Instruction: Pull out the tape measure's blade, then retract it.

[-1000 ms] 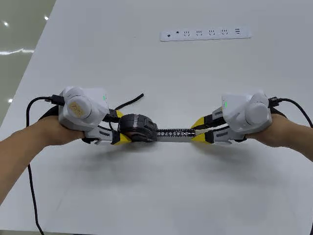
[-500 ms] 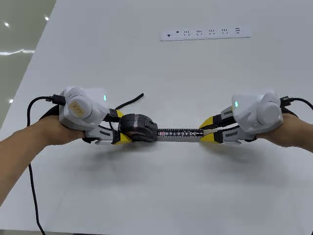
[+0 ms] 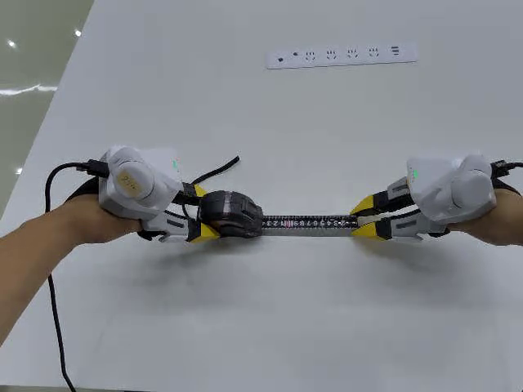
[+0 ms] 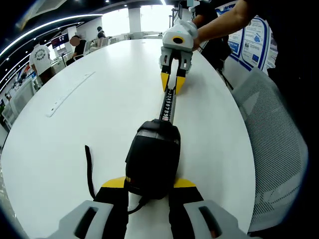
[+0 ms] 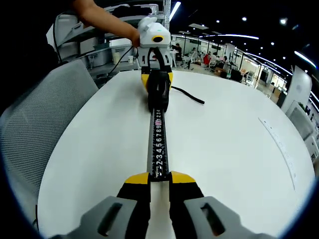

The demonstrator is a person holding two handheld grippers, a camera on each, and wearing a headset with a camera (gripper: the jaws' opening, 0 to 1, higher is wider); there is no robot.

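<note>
Left tool (image 3: 203, 212) clamps tape measure case (image 3: 233, 214), centre-left, anchoring it; right tool (image 3: 365, 219) pinches blade (image 3: 310, 221) end for extension.

White table (image 3: 245, 327), power strip (image 3: 341, 55) flat on it (far side), tape measure's black strap (image 3: 219, 169) nearer

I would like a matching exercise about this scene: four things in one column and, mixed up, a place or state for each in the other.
1 tape measure case
2 blade
3 power strip
4 right gripper

a far side of the table
b shut on the blade's tip
c stretched out, numbers showing
d clamped in the left gripper

Pairs: 1-d, 2-c, 3-a, 4-b
</note>
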